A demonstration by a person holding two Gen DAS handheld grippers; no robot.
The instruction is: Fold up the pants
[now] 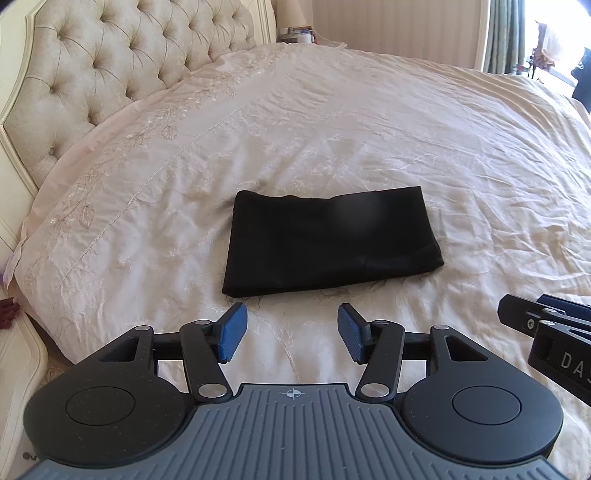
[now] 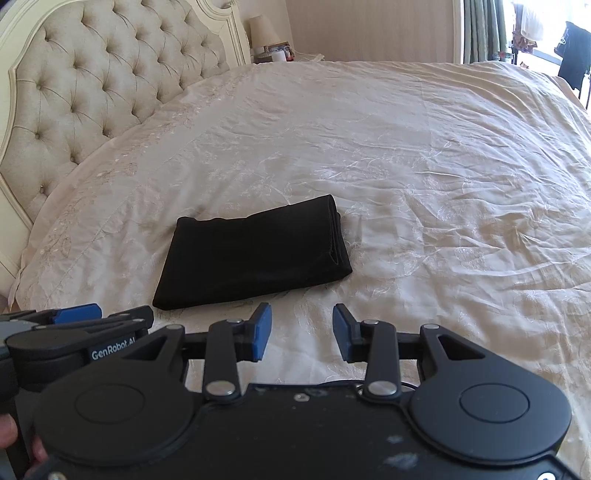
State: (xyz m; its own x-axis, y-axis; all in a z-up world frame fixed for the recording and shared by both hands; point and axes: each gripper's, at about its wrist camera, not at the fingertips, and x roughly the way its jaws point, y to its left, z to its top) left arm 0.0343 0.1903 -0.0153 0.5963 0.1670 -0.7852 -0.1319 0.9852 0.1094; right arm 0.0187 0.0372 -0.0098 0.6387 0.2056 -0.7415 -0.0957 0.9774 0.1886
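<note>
The black pants [image 1: 328,240] lie folded into a flat rectangle on the cream bedspread [image 1: 369,129], straight ahead in the left wrist view. In the right wrist view the pants [image 2: 255,254] lie ahead and to the left, with layered edges on their right side. My left gripper [image 1: 291,332] is open and empty, a little short of the pants' near edge. My right gripper [image 2: 302,332] is open and empty, near the pants' near right corner, apart from them. The right gripper's body shows at the left view's right edge [image 1: 546,332].
A tufted cream headboard [image 1: 92,81] stands along the left. A nightstand with small items [image 2: 273,51] is at the far side. Curtains and a window [image 1: 509,33] are at the far right. The wrinkled bedspread [image 2: 443,184] extends wide to the right.
</note>
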